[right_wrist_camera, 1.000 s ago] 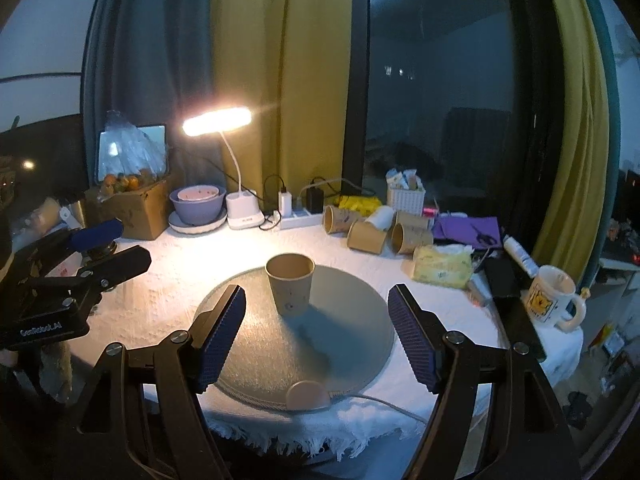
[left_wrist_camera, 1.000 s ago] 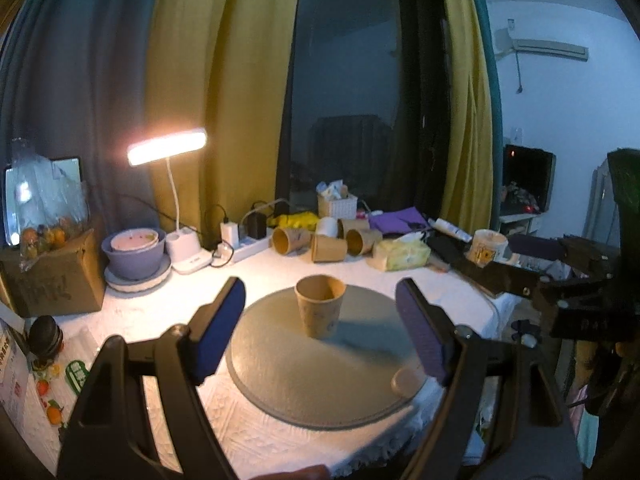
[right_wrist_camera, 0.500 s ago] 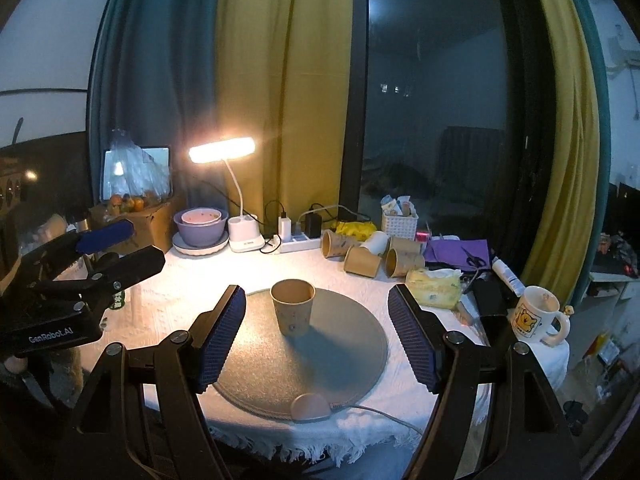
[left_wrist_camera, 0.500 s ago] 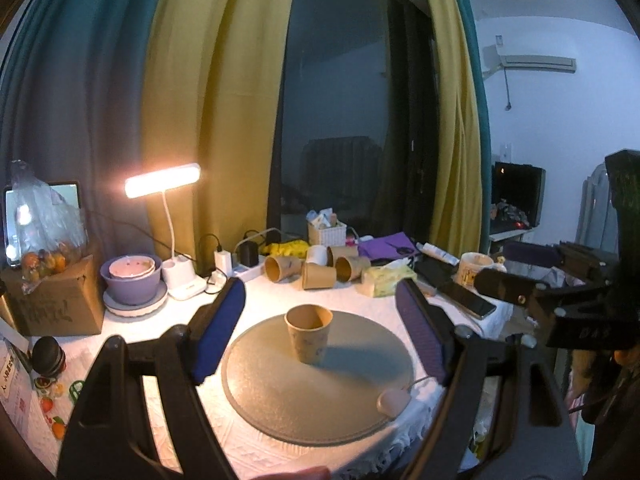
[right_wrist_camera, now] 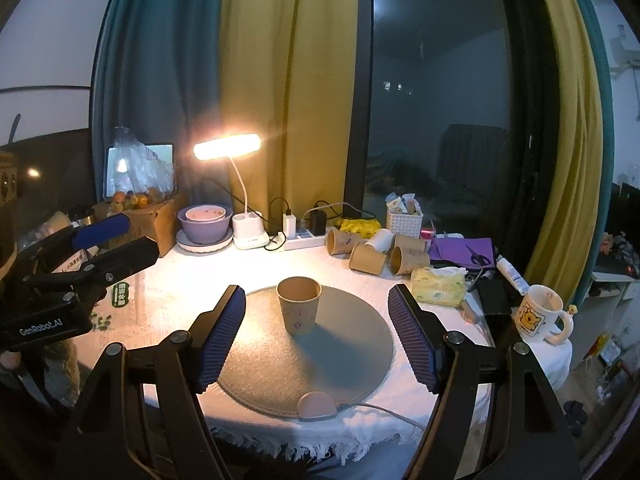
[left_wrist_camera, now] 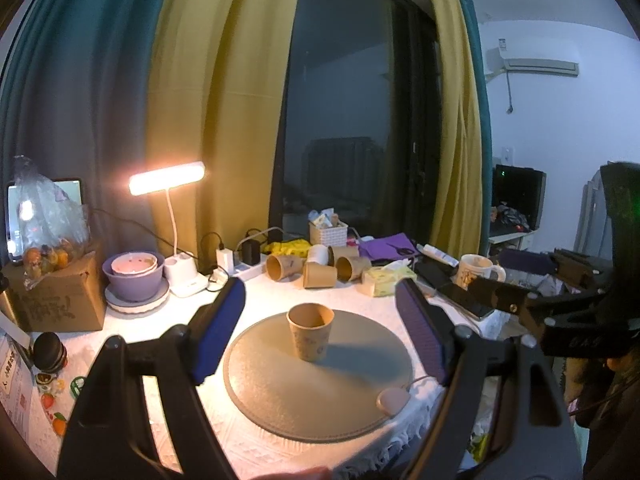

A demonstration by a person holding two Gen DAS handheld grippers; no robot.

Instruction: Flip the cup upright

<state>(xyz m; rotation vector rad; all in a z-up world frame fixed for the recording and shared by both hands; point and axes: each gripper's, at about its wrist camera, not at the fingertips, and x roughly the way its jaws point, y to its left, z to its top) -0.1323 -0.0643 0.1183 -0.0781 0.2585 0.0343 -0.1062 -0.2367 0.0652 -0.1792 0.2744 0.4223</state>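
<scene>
A brown paper cup [left_wrist_camera: 310, 336] stands upright, mouth up, on the round grey mat [left_wrist_camera: 280, 384] in the middle of the table. It also shows in the right wrist view [right_wrist_camera: 298, 309] on the same mat [right_wrist_camera: 340, 352]. My left gripper [left_wrist_camera: 320, 332] is open and empty, held back from the cup above the table's near edge. My right gripper [right_wrist_camera: 316, 336] is open and empty too, also back from the cup. Each gripper shows at the side of the other's view.
Several paper cups [right_wrist_camera: 372, 250] lie on their sides at the back by a white basket [right_wrist_camera: 404, 218]. A lit desk lamp [right_wrist_camera: 228, 148], purple bowls [right_wrist_camera: 205, 224], a power strip [right_wrist_camera: 304, 238], a tissue pack [right_wrist_camera: 438, 286] and a mug [right_wrist_camera: 538, 314] surround the mat.
Both grippers have drawn back and risen, so the table and cup look smaller and lower in view. The cup has stayed upright on the mat.
</scene>
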